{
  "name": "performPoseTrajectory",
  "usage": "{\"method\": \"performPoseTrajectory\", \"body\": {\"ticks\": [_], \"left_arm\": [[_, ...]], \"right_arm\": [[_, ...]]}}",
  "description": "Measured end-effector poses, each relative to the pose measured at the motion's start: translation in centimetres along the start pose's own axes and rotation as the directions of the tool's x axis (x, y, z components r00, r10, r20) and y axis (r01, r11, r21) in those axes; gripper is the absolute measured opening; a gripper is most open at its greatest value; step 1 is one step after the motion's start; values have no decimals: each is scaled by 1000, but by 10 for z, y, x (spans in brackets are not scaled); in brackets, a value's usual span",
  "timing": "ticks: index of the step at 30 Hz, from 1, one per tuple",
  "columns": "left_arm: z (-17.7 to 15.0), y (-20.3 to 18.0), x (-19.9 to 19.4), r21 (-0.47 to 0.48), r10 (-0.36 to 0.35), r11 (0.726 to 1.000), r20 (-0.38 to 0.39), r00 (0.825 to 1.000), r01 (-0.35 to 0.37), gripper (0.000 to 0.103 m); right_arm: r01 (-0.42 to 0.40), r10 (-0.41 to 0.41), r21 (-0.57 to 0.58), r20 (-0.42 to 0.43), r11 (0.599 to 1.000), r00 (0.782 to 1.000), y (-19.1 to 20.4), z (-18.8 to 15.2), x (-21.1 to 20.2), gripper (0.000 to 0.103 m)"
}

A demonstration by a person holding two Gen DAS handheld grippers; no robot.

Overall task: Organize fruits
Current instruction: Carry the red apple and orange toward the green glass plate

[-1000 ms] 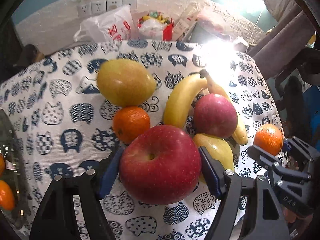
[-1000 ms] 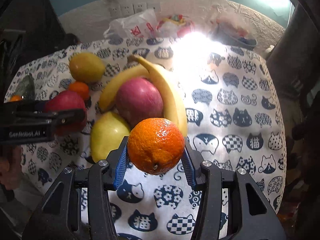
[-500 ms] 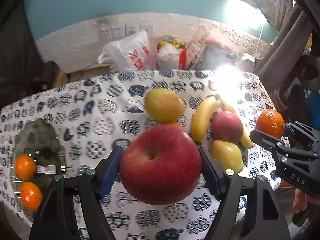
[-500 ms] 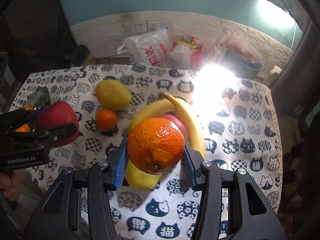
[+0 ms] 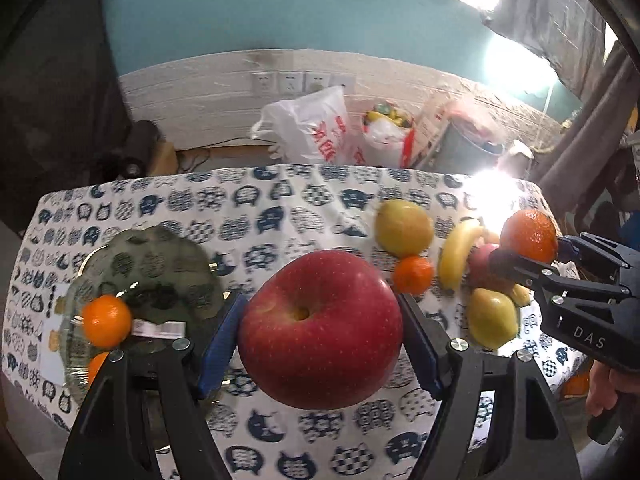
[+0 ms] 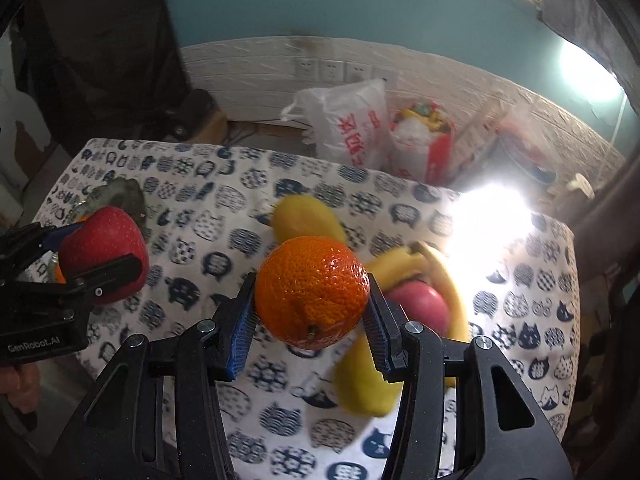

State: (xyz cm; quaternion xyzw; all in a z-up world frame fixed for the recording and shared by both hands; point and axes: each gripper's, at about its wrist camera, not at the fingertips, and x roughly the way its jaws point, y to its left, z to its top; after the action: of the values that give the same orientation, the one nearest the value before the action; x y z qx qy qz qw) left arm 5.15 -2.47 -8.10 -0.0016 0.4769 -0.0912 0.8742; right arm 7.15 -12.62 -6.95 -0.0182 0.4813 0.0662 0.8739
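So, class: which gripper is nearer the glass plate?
Left. The left gripper, holding the apple, is just beside the plate; the right gripper, holding an orange, is across the table over the fruit pile.

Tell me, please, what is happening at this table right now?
A person is sorting fruit with two handheld tongs. The left tongs grip a red apple; the right tongs grip an orange. Both are held above the tablecloth. A glass plate holds two small oranges; pears, bananas and another apple remain on the cloth.

Two apples (image 5: 320,330), four oranges (image 5: 106,321), two pears (image 5: 404,228), two bananas (image 5: 458,254).
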Motion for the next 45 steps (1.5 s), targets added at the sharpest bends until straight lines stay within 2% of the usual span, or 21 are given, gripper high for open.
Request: {"method": "performPoseTrajectory", "body": {"ticks": [12,23,27,31,37,45], "left_arm": [[-15,82,-2,-120,75,990,-12,997,-76,77],[-42,145,21,-213,111,968,-96,989,-129,77],[-51,156,32,-225,108,965,-128,986,-135,77],[-54,155,36,-196,99,973,-108,989,-119,77],[-54,155,48,-215,48,974,-137,989,-77,77],[-54,154,52,-195,28,979,-153,988,-58,77]], "right_arm": [[-87,86,-78,-19,993,996,77,36,26,48],[-153,144,-133,-72,979,987,137,55,59,48],[-171,158,-151,-93,974,983,156,58,69,48],[-173,155,-171,-116,970,981,169,57,77,48],[-177,153,-173,-144,969,978,178,55,89,48],[-185,154,-178,-176,966,972,187,54,102,48]]}}
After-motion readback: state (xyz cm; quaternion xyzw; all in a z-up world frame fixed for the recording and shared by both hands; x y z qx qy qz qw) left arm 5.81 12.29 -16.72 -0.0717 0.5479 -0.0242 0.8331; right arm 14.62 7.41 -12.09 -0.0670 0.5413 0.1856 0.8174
